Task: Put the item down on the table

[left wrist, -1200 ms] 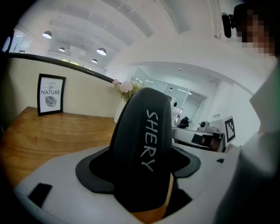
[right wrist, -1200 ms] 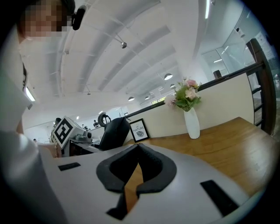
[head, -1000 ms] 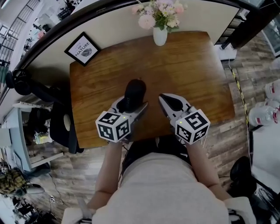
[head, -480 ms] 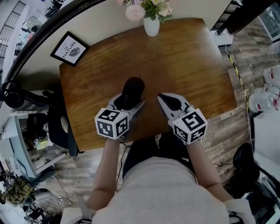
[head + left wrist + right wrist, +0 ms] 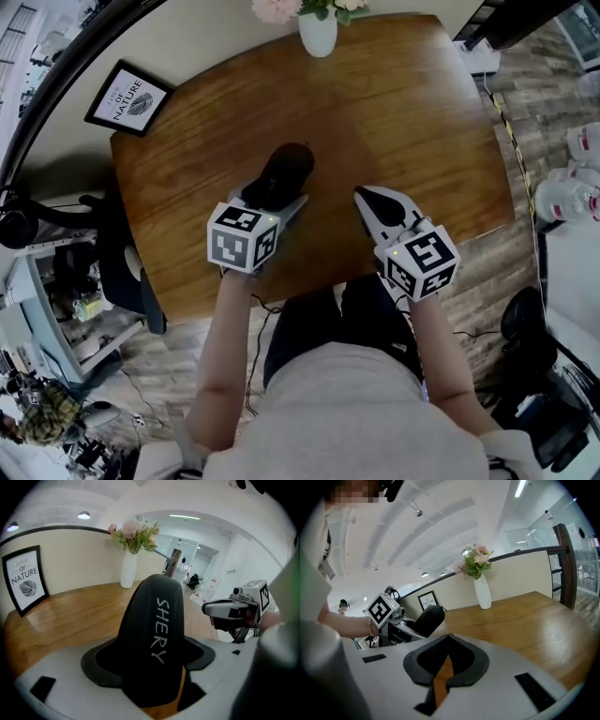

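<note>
Holding stage; the placing isn't done as far as I can judge. Left gripper [image 5: 275, 199] has its jaws spread wide and clamped on the black item [image 5: 287, 172] lettered SHERY, which stands up between the pads in the left gripper view. In the head view the item is at frame centre, over the wooden tabletop [image 5: 412, 112], well apart from the vase [image 5: 318, 34] at top centre and the framed print [image 5: 127, 97] at upper left. Can't tell whether its underside touches the wood. Right gripper [image 5: 367, 199], right of centre, has jaws together with nothing in them, near the item but not touching. Left to do: lower to contact, open the jaws, back off.
</note>
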Demonstrator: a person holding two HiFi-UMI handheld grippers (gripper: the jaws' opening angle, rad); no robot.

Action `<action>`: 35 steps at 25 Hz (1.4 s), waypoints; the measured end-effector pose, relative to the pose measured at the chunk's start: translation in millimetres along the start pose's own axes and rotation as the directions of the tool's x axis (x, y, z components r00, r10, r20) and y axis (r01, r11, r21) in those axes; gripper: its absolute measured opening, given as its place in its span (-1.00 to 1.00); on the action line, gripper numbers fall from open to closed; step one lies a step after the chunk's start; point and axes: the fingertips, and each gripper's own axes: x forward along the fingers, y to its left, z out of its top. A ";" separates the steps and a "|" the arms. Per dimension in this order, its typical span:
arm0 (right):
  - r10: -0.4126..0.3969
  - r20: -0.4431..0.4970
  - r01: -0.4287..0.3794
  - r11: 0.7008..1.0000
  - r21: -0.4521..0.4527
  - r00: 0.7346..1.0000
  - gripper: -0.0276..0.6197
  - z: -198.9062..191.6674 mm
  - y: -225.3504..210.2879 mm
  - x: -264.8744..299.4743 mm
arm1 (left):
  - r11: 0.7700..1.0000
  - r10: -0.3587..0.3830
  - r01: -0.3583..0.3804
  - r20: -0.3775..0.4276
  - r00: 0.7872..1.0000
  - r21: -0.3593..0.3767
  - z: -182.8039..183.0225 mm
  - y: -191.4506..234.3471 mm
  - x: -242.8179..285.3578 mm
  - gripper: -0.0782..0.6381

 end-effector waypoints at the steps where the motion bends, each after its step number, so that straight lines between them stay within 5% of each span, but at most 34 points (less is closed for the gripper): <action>1: -0.004 0.000 0.004 1.000 0.007 1.000 -0.88 -1.1 -2.5 1.3 | 1.000 0.001 -0.001 -0.010 1.000 0.012 0.6 2.1 4.0 0.25; 9: 0.012 0.001 -0.013 0.998 0.056 1.000 -0.89 -9.0 -6.3 13.0 | 0.980 0.047 -0.008 -0.189 0.981 0.201 -13.5 8.2 33.8 0.25; 15: 0.045 -0.032 -0.043 0.997 0.066 0.998 -0.89 -23.0 5.6 20.8 | 0.966 0.075 -0.010 -0.244 0.967 0.258 -23.3 11.7 41.8 0.25; 24: 0.036 -0.057 -0.030 0.995 0.100 0.998 -0.88 -40.7 5.4 20.8 | 0.961 0.098 -0.009 -0.314 0.944 0.275 -42.2 16.4 54.3 0.26; 35: 0.029 -0.081 -0.020 0.995 0.101 0.996 -0.88 -51.8 3.2 22.2 | 0.963 0.078 -0.001 -0.277 0.958 0.270 -41.3 17.4 55.4 0.27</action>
